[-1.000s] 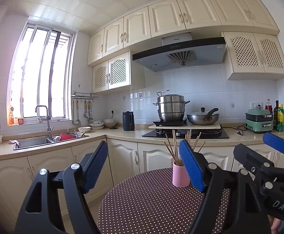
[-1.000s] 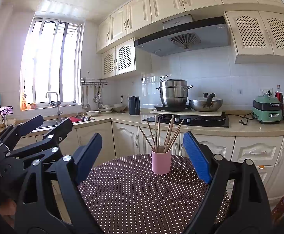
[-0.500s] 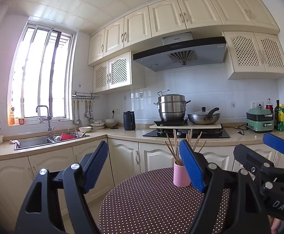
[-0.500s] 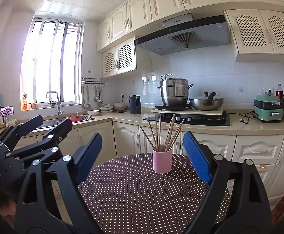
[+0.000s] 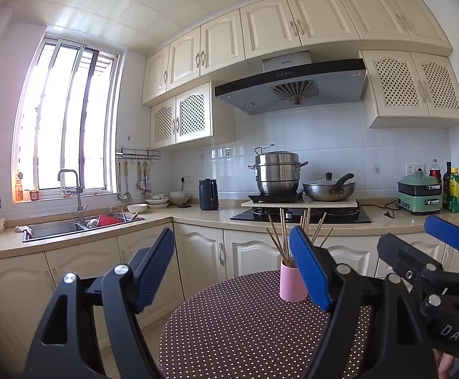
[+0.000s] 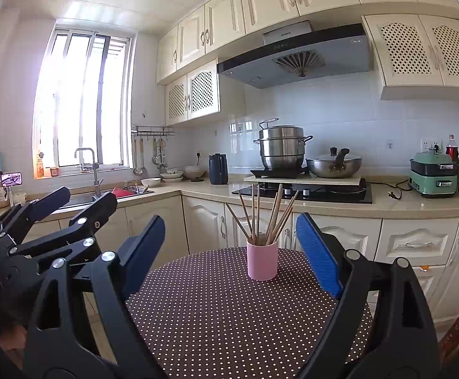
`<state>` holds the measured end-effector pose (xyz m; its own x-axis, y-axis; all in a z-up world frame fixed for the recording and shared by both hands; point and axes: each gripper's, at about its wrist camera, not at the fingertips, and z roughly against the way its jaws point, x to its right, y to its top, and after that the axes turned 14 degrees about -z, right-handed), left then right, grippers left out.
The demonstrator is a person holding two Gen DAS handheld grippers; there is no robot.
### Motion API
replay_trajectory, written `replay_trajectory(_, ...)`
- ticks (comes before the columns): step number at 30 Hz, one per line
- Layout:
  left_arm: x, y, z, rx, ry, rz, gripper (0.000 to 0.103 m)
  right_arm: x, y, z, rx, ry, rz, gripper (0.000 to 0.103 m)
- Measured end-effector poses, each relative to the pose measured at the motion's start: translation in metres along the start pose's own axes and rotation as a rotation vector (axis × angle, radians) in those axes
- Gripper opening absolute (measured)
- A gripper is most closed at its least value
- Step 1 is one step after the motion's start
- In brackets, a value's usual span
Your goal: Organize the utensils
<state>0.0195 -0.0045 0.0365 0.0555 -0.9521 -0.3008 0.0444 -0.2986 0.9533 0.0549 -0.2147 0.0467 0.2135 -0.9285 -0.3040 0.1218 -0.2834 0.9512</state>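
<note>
**Chopsticks gathered in the cup, both claws idle**

The wooden chopsticks (image 6: 269, 218) stand fanned in a pink cup (image 6: 262, 260), upright near the far edge of the round polka-dot surface (image 6: 229, 315), likely so they stay bundled and easy to reach. The right claw (image 6: 229, 252) frames the cup, jaws wide and empty. The left claw (image 5: 229, 271) is likewise spread, gripping nothing. Its view half hides the cup behind a blue pad (image 5: 308, 271); the right view shows it whole.

A pink cup (image 6: 262, 260) stands upright on the dotted round table (image 6: 229, 322), holding splayed wooden chopsticks (image 6: 269, 218).
</note>
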Motion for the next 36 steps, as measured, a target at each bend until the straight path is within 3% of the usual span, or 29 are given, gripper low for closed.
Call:
replay_trajectory(25,0.003,0.002,-0.011,-0.002,0.015,-0.015,0.074,0.004,0.002,-0.015,-0.023,0.001,-0.013,0.084)
replay_trajectory(36,0.004,-0.013,-0.05,-0.051,0.008,-0.007,0.074,0.006,-0.005,-0.053,-0.074,-0.004,0.015,0.085)
